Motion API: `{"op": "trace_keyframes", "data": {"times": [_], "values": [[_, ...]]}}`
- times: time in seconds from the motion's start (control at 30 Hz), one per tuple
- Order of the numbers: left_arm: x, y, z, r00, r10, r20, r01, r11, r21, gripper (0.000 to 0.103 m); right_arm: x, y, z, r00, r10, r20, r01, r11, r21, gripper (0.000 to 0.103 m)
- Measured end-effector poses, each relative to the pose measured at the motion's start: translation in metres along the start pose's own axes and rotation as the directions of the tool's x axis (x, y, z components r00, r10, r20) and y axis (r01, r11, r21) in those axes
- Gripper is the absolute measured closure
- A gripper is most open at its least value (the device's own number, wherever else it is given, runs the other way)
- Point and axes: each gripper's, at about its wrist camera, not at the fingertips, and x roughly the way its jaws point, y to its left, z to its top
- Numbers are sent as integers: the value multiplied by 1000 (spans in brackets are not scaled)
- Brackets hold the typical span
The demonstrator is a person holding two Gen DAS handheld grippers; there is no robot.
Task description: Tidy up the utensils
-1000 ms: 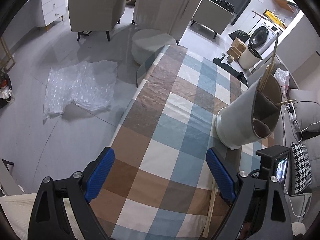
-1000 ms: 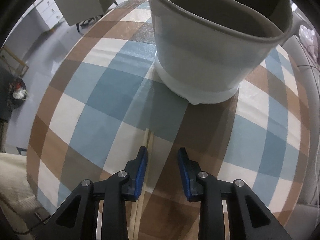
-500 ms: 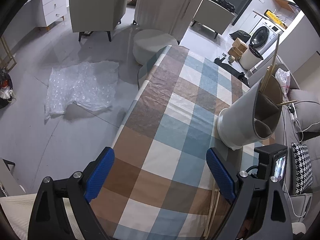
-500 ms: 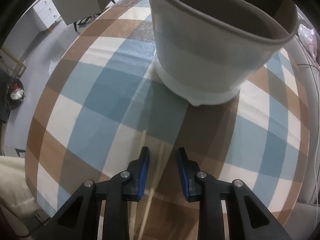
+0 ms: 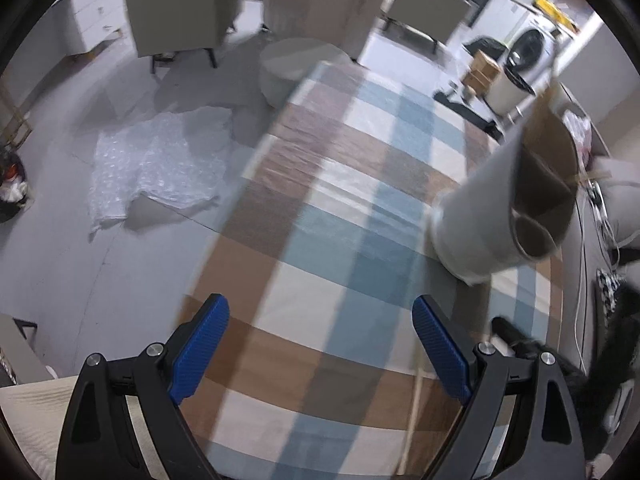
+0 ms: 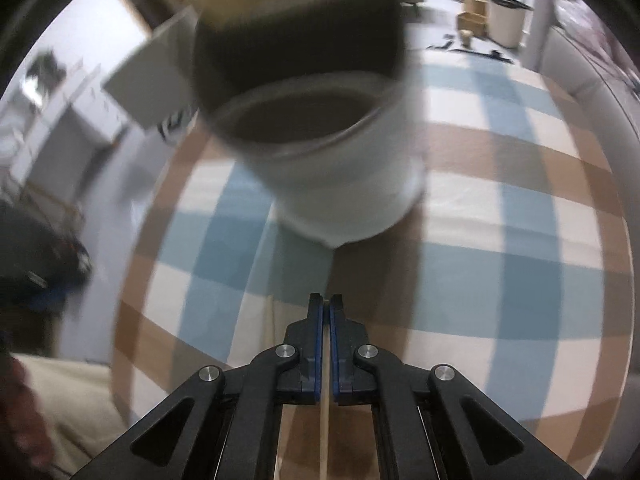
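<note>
The right tool (image 6: 325, 308) is pinching a pale chopstick (image 6: 324, 432), its long axis running along the fingers toward the grey utensil holder (image 6: 340, 200). The left tool (image 5: 320, 344) is hanging wide open over the checked surface (image 5: 340, 200), holding nothing.

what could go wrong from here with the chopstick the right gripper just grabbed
1. The right gripper pinches a thin chopstick near one end, so it may swivel or slip in the pads.
2. The utensil holder already has sticks leaning out of it; a poorly aimed insertion could knock them or hit the rim.
3. Another chopstick lies by the open left gripper and could get nudged off the table.
</note>
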Motion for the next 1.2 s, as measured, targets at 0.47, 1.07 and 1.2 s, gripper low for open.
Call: {"op": "trace_keyframes", "data": {"times": [0.47, 1.07, 1.2], "values": [[67, -72, -39, 980, 107, -166, -68, 973, 220, 25, -81, -68, -27, 977, 123, 177, -170, 944, 282, 101], [76, -105, -63, 980, 126, -157, -56, 921, 385, 100, -119, -60, -48, 961, 112, 253, -174, 956, 237, 101], [72, -101, -66, 982, 102, -158, -37, 928, 372, 102, -128, -58, -51, 957, 103, 270, -167, 959, 228, 101]]}}
